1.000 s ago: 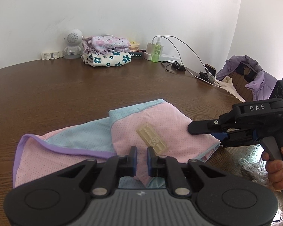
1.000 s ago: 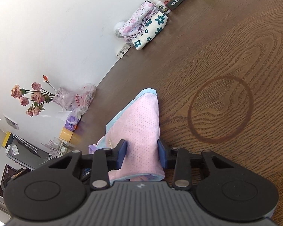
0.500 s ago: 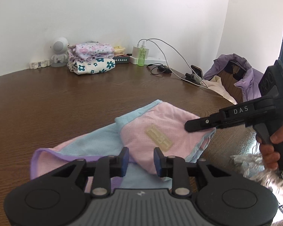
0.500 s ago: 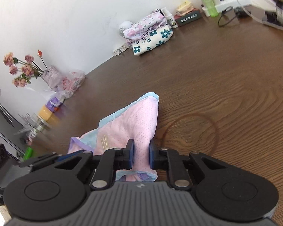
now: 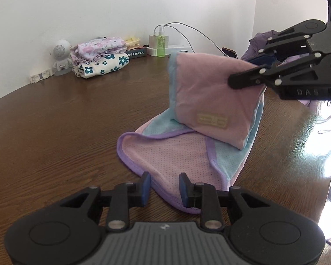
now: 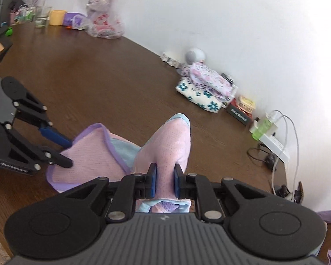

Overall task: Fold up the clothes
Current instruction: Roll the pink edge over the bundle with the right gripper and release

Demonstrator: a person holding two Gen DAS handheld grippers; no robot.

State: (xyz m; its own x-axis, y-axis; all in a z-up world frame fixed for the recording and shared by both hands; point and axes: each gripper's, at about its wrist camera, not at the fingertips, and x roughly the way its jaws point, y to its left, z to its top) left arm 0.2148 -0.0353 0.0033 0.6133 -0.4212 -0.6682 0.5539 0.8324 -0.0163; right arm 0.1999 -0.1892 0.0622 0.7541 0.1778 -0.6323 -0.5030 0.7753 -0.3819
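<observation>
Right gripper (image 6: 164, 183) pinches my pink garment (image 5: 211, 101), folded part raised off the table (image 5: 66, 132); left gripper (image 5: 164, 186) open, jaws straddling its purple hem.

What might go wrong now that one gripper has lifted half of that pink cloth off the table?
The right gripper pinches only one edge of the pink garment, so the cloth could slip out and the fold fall open. The left gripper is open around the purple-trimmed end without holding it, so that end may drag along the table as the lifted half moves, probably leaving a crooked fold.
</observation>
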